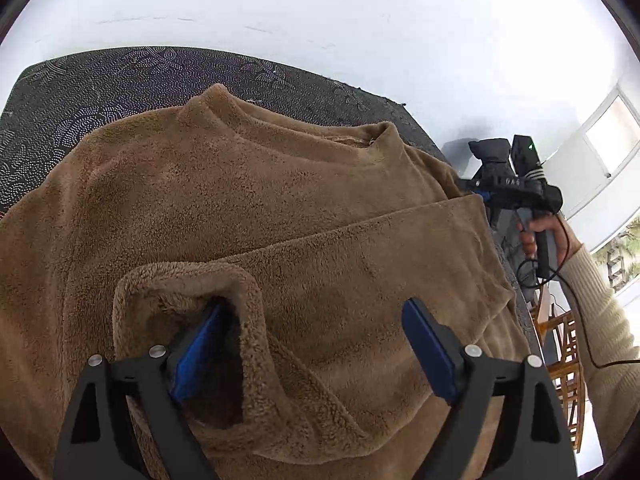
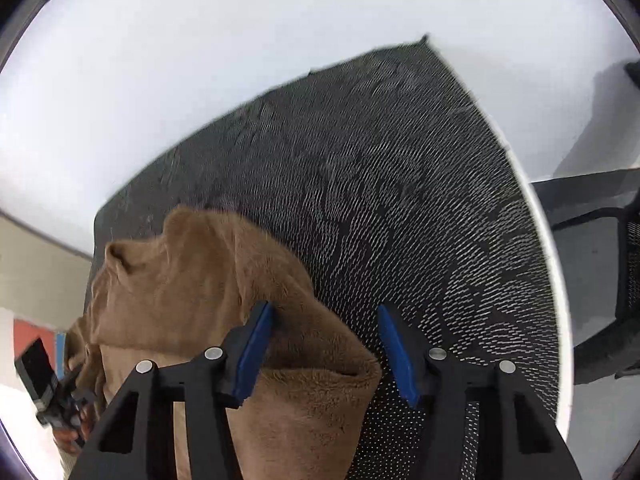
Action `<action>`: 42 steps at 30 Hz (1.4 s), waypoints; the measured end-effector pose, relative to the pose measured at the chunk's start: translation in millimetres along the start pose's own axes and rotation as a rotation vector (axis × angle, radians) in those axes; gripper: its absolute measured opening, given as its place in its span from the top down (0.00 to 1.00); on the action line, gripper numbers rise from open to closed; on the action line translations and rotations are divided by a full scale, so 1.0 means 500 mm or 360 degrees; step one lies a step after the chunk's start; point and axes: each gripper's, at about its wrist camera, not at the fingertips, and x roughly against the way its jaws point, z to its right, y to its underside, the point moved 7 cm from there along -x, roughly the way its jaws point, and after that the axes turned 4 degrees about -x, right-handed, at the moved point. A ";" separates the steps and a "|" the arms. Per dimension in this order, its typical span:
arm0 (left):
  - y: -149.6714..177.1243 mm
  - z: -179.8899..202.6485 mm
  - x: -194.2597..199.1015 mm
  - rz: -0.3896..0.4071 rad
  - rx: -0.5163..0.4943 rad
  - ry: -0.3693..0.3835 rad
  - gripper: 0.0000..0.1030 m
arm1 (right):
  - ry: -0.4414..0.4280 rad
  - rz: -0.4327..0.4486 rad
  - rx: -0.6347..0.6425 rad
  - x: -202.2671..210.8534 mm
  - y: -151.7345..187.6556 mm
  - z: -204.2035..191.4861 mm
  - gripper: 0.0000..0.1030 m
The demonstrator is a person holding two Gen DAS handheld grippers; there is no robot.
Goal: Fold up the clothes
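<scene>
On dark mat [image 1: 100, 92], brown fleece sweater [image 1: 248, 184]

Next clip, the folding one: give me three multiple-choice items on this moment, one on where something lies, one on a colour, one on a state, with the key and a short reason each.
1. Where does the brown fleece sweater lie?
A. on a dark dotted mat
B. on a chair seat
C. on bare white floor

2. What colour are the pads on the left gripper?
A. red
B. blue
C. green

3. How does the left gripper stand to the sleeve cuff?
A. both pads pinched shut on it
B. jaws apart, one finger inside the cuff opening
C. well clear of the sweater

Key: 1 A, the patterned mat shows around the sweater's collar; 2 B, both pads are blue; 3 B, the cuff wraps round one pad while the other stands free over the fabric.
</scene>
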 end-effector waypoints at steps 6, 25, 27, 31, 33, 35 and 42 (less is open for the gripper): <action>-0.001 0.002 0.007 0.0031 -0.0032 -0.0058 0.12 | 0.0107 -0.0013 0.0161 -0.013 0.019 -0.027 0.82; -0.020 0.007 -0.007 0.0040 -0.0186 -0.0134 0.12 | 0.0588 0.0251 0.0244 -0.003 0.008 -0.025 0.76; -0.016 0.003 0.008 0.0059 -0.0157 -0.0100 0.12 | 0.0580 0.0279 0.0202 0.007 0.007 -0.021 0.47; -0.006 -0.012 0.034 0.0093 -0.0051 -0.0068 0.12 | 0.0506 0.0449 0.0130 0.059 0.002 -0.029 0.37; 0.001 -0.027 0.050 0.0101 -0.0007 -0.0094 0.12 | 0.0493 0.0506 0.0164 0.084 0.008 -0.043 0.37; 0.011 -0.044 0.067 0.0112 0.0053 -0.0072 0.12 | 0.0505 0.0538 0.0217 0.107 0.027 -0.062 0.37; 0.039 -0.094 0.097 0.0100 0.0346 0.0026 0.12 | 0.0385 0.0446 0.0454 0.071 0.146 -0.178 0.36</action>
